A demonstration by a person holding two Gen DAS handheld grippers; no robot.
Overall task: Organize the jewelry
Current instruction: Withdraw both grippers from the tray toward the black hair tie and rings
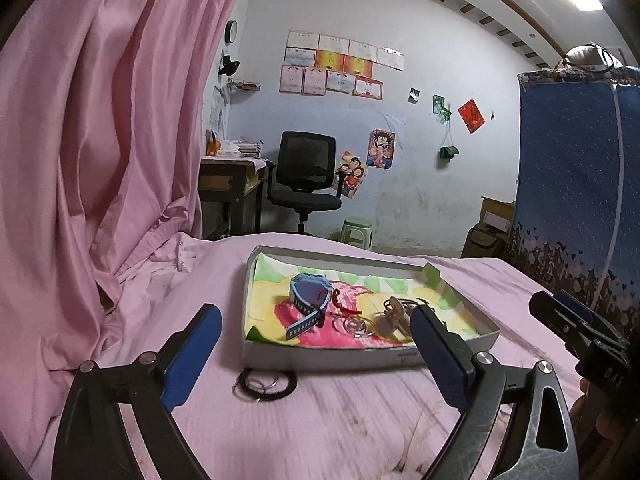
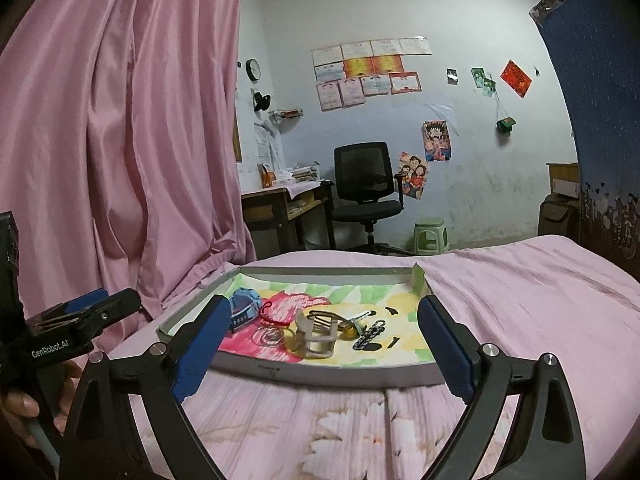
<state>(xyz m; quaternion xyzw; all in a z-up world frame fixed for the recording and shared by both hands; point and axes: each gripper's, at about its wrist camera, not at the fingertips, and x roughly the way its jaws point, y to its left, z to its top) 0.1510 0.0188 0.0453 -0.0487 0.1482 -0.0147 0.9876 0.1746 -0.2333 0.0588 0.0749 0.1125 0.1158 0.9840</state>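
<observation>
A shallow grey tray (image 1: 320,354) with a colourful paper lining lies on the pink bed; it also shows in the right wrist view (image 2: 320,372). In it lie a blue watch (image 1: 310,300), a red cord bracelet (image 1: 340,304), a clear ring (image 1: 358,326) and a beige clip (image 2: 316,338) beside a black-and-white cord (image 2: 370,334). Black and wire hoops (image 1: 264,384) lie on the bed just in front of the tray. My left gripper (image 1: 316,360) is open and empty, above the hoops. My right gripper (image 2: 326,350) is open and empty before the tray.
A pink curtain (image 1: 100,140) hangs on the left. A blue patterned cloth (image 1: 576,184) hangs on the right. A desk, a black office chair (image 1: 306,176) and a green stool (image 1: 356,232) stand beyond the bed.
</observation>
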